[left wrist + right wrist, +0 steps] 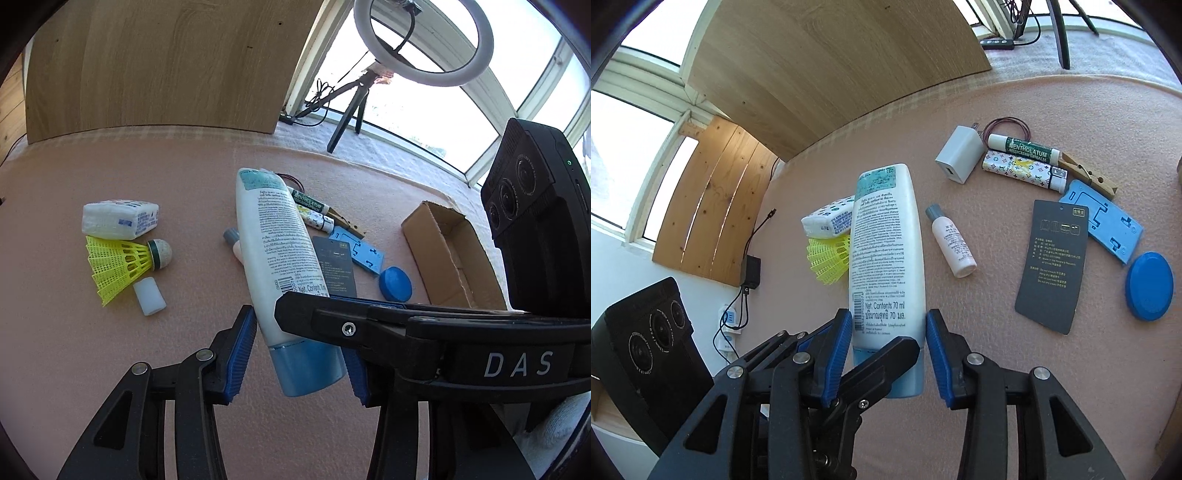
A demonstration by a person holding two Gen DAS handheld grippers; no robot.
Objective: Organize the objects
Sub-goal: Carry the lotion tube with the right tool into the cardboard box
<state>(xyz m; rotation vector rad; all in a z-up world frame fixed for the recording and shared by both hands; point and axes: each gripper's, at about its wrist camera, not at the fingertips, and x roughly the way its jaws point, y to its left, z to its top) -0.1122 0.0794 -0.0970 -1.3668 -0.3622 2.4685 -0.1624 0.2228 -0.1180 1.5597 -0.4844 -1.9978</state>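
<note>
Both grippers, left (299, 354) and right (886, 354), pinch the tube (886, 258) at its cap end, lifted off the mat (997, 369), likely bound for the box (450, 254)

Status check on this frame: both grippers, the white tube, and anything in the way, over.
Both grippers shut on white tube, blue cap end between fingers. Tube lifted off pink mat. Cardboard box open, nothing blocking.
</note>
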